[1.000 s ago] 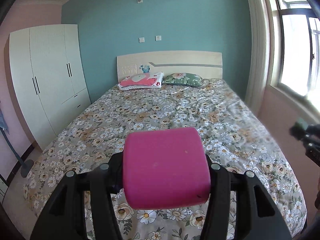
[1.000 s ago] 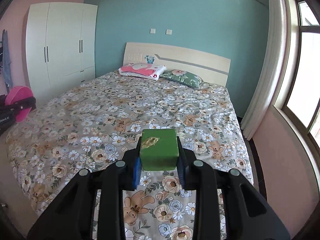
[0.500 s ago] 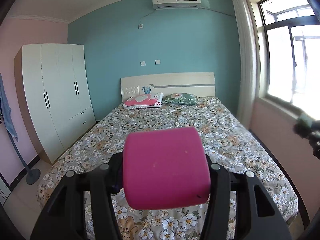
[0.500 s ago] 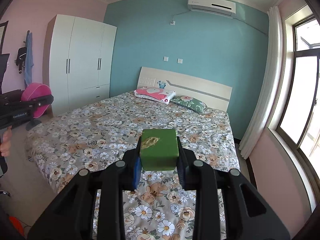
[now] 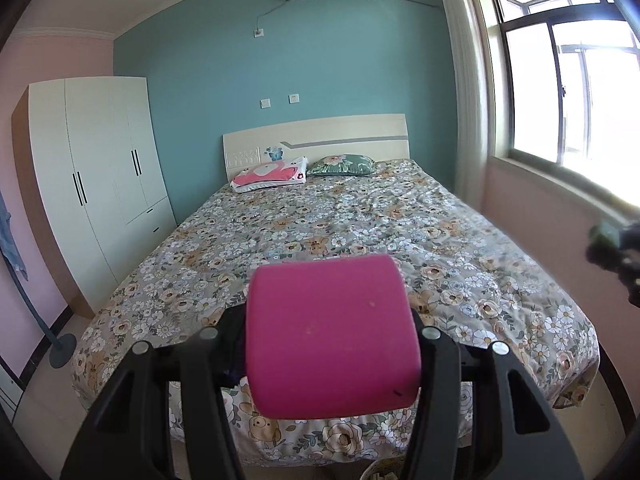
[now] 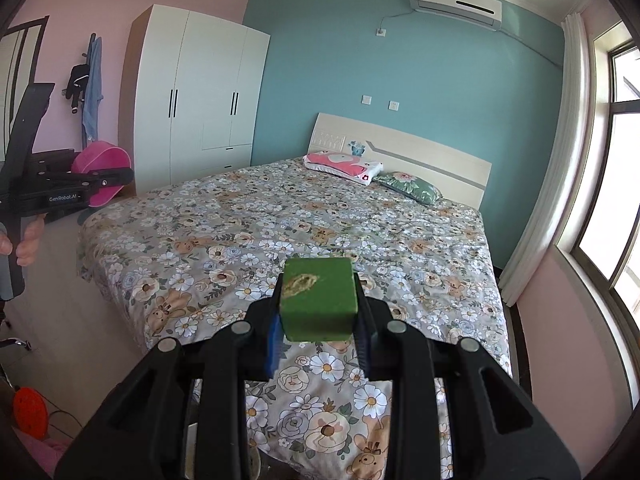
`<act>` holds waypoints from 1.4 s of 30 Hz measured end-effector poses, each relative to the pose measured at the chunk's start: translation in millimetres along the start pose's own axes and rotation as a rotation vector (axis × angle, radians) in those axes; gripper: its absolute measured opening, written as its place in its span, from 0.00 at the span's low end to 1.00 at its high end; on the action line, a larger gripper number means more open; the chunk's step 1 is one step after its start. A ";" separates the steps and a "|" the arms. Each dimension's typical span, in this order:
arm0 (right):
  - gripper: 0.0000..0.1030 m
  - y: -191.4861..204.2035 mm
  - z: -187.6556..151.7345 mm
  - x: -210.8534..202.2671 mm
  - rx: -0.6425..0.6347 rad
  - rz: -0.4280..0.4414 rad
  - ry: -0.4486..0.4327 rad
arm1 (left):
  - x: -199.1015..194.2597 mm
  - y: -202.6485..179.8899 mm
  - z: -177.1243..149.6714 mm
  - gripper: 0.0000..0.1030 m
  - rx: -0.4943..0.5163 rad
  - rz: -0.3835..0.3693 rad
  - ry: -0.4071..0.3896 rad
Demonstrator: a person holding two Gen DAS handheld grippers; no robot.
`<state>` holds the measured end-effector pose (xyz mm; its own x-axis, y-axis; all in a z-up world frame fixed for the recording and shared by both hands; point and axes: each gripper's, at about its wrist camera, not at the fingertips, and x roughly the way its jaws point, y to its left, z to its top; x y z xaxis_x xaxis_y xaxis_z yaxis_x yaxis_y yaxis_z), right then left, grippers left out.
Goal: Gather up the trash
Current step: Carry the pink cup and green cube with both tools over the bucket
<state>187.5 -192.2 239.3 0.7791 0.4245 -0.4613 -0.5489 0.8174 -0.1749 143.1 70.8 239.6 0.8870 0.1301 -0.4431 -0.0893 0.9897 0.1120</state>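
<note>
Left gripper (image 5: 332,332) clamped on a pink block (image 5: 332,340), wide, rounded edges, a few pale specks, fills the gap between the jaws. Right gripper (image 6: 318,312) closed on a green cube (image 6: 318,300), chipped patch showing bare tan material on its front face, blue pads (image 6: 273,344) pressing its sides. Both are held in the air above the foot of the floral bed (image 5: 360,232), not touching it. What looks like a bin rim (image 5: 386,474) shows at the bottom edge, mostly hidden. Risk: the bin is barely visible under the grippers, so a blind release could drop either piece onto the bedding or floor; the cube is gripped near its lower half, so tilting might let it slip.
</note>
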 end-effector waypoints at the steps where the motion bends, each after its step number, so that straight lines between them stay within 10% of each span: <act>1: 0.30 2.5 -9.9 2.7 0.002 0.008 0.014 | 0.7 1.2 -10.2 0.54 0.004 -0.009 0.009; 24: 0.30 81.8 -243.2 130.0 0.090 0.214 0.395 | 102.4 -38.2 -268.7 0.54 0.042 -0.295 0.471; 42: 0.30 150.4 -417.6 276.5 0.201 0.313 0.778 | 243.4 -96.9 -450.0 0.54 -0.028 -0.360 0.919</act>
<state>193.8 -114.6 -277.8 0.1310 0.3142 -0.9403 -0.5825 0.7919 0.1835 163.8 33.4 -279.4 0.1669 -0.1955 -0.9664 0.0957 0.9787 -0.1815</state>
